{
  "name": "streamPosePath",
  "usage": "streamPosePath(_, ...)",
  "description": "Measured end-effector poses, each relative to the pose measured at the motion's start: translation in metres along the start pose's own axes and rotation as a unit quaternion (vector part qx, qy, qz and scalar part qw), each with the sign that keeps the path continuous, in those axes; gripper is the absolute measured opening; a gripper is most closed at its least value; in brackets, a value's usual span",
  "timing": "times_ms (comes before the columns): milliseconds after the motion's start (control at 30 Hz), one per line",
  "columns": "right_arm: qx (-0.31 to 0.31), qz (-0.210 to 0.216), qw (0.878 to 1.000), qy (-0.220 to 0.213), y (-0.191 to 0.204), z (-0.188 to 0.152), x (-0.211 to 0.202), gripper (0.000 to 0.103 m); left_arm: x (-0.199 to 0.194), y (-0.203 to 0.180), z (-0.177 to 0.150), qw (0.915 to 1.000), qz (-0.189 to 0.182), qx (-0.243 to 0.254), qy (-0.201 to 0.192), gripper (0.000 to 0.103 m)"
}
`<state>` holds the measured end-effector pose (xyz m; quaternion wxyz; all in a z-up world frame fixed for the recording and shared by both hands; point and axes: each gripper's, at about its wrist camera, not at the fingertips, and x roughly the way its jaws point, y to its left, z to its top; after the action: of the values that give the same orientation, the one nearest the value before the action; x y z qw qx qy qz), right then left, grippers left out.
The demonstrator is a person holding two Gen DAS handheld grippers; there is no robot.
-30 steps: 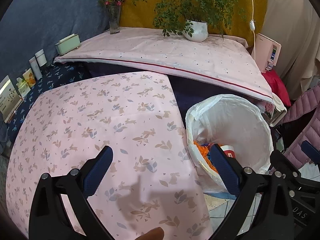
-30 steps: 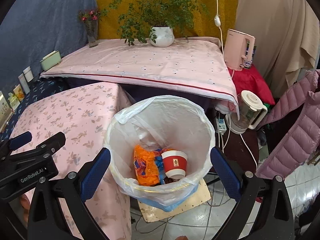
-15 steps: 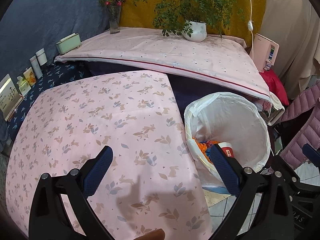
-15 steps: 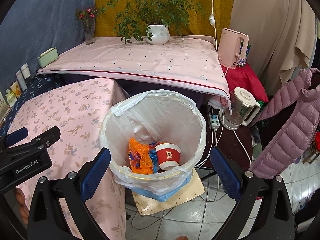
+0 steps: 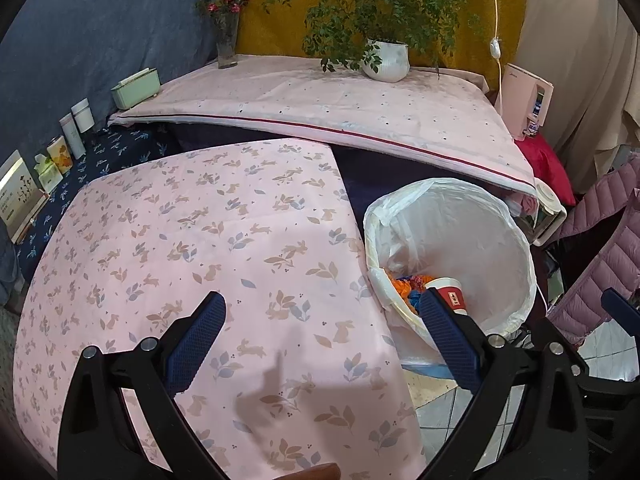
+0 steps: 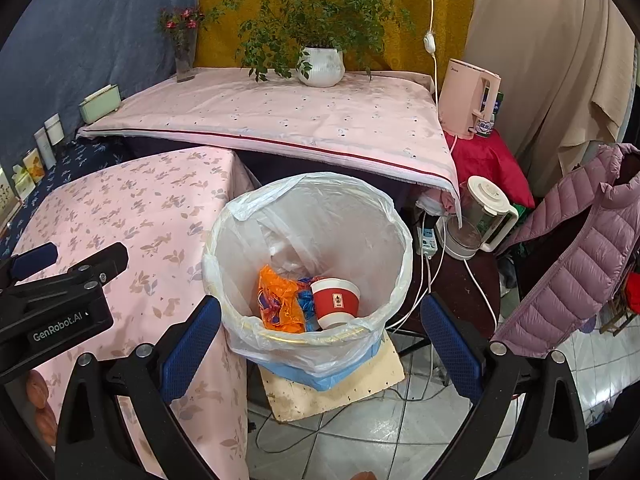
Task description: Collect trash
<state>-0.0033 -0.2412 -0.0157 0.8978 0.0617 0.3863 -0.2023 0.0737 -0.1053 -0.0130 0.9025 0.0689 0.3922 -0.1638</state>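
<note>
A trash bin with a white liner (image 6: 308, 200) stands on the floor beside the pink floral table (image 6: 132, 208). It also shows in the left wrist view (image 5: 472, 236). Inside lie a red and white paper cup (image 6: 335, 302), an orange wrapper (image 6: 276, 300) and blue plastic. The cup also shows in the left wrist view (image 5: 450, 294). My right gripper (image 6: 320, 344) is open and empty, above the bin's near rim. My left gripper (image 5: 322, 338) is open and empty over the table's right edge (image 5: 240, 240). The left gripper's body shows in the right wrist view (image 6: 60, 300).
A second pink-covered table (image 6: 280, 112) behind holds a potted plant (image 6: 322, 66), a flower vase (image 6: 184, 60) and a green box (image 6: 100, 103). Kettles (image 6: 482, 216), cables, a red cloth and a purple jacket (image 6: 580, 264) stand right of the bin. Small bottles line the left wall (image 5: 72, 132).
Both grippers have drawn back and up a little; the bin and table look smaller and farther. The trash in the bin has not moved.
</note>
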Motion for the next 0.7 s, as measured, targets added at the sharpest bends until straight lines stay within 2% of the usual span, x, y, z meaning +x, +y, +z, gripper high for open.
streamPosePath(700,-0.002,-0.003,1.000,0.004,-0.0001,-0.0090,-0.0025,0.096,-0.0023,-0.0046,-0.0080,0.9997,-0.006,0.011,0.019,0.093)
